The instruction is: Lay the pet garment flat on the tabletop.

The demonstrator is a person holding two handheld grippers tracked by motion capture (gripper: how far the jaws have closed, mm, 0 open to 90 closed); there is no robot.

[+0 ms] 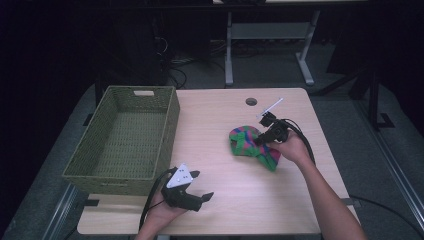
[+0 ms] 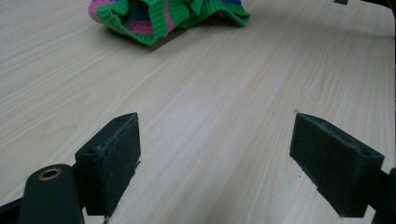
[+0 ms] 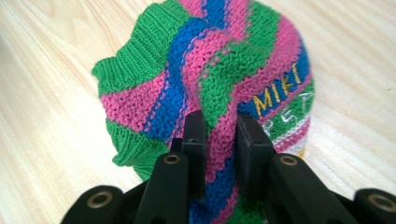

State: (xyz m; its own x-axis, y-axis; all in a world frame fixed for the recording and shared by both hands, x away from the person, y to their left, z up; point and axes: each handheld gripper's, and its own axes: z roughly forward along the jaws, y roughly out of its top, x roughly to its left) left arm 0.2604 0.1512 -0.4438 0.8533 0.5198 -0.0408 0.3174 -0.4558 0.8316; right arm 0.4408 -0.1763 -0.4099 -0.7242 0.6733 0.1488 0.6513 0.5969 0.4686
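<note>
Right gripper (image 3: 218, 140) pinches a fold of the knit garment (image 1: 252, 145) at mid-table, right of the basket (image 1: 122, 172). Soft, light, floppy; bunched fold grips best. Left gripper (image 2: 215, 163) gapes wide, empty.

Looks like a lab or recording room: pale wood desk (image 1: 220, 120) with cable hole (image 1: 251, 101), grey carpet (image 1: 345, 130), cables (image 1: 175, 65) and another desk's metal frame (image 1: 270, 45) behind, dark surroundings.

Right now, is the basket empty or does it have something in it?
Empty, as far as the high view shows: the basket shows bare woven floor and walls. The knitted hat lies on the table, pinched by the right gripper.
</note>
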